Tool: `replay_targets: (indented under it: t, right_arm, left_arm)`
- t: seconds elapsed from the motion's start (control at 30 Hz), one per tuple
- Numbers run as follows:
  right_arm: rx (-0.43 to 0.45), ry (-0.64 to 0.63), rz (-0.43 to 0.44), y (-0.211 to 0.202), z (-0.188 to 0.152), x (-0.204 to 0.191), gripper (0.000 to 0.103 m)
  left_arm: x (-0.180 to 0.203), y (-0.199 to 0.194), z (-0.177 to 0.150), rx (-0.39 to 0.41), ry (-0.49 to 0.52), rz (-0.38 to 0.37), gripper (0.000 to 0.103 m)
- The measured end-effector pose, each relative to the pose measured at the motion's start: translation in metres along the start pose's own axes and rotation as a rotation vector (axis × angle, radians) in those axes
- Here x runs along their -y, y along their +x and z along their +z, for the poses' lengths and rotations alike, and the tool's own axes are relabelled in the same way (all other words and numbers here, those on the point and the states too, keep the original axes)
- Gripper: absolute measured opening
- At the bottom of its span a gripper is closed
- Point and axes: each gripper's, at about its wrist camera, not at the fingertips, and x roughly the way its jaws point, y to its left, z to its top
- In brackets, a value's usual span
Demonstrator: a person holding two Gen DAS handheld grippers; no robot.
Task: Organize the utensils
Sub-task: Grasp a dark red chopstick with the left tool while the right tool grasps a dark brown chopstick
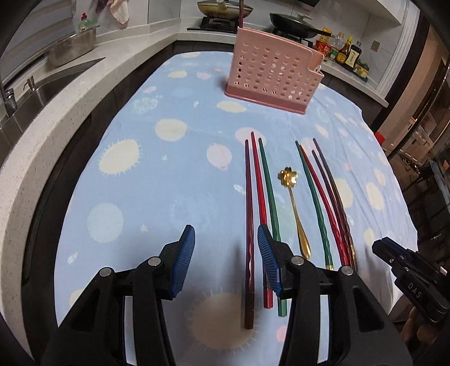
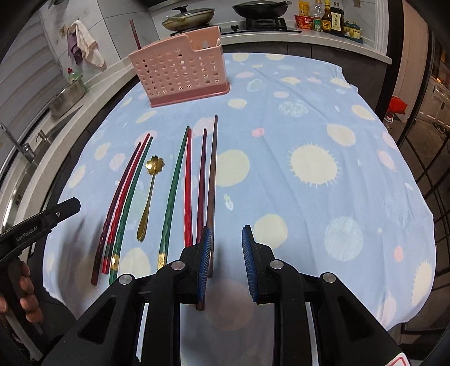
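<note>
Several coloured chopsticks lie side by side on the blue spotted cloth (image 1: 157,174), in two groups with a gold flower-bowl spoon (image 1: 294,202) between them. My left gripper (image 1: 226,250) is open low over the left group. A maroon chopstick (image 1: 249,219) lies between its pads, untouched, and a red chopstick (image 1: 260,183) runs under the right pad. My right gripper (image 2: 227,253) is open over the right group. A brown chopstick (image 2: 212,180) lies between its jaws, close to the left pad (image 2: 204,253). The pink perforated holder (image 2: 182,76) stands at the far side with one dark chopstick (image 2: 135,31) upright in it.
A counter with a sink (image 1: 42,84) and a steel colander (image 1: 71,48) runs along the left. Beyond the holder are a stove with pans (image 2: 261,8) and sauce bottles (image 2: 329,17). A person's hand (image 2: 25,292) holds the left gripper (image 2: 60,211).
</note>
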Motion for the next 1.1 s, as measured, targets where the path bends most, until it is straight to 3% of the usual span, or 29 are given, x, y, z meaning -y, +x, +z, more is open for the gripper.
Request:
replay_targets:
  t: [0.23, 0.8, 1.1]
  right_arm:
    - [-0.029, -0.011, 0.015, 0.012, -0.005, -0.006, 0.023]
    - [-0.059, -0.008, 0.009, 0.027, -0.005, -0.005, 0.02]
    - [-0.07, 0.003, 0.0, 0.03, -0.006, 0.001, 0.01]
  left_arm:
    - [0.006, 0.005, -0.021, -0.036, 0.012, -0.01, 0.044]
    - [0.011, 0.02, -0.034, -0.09, 0.028, -0.016, 0.044]
    - [0.013, 0.019, -0.041, -0.097, 0.061, 0.0, 0.043]
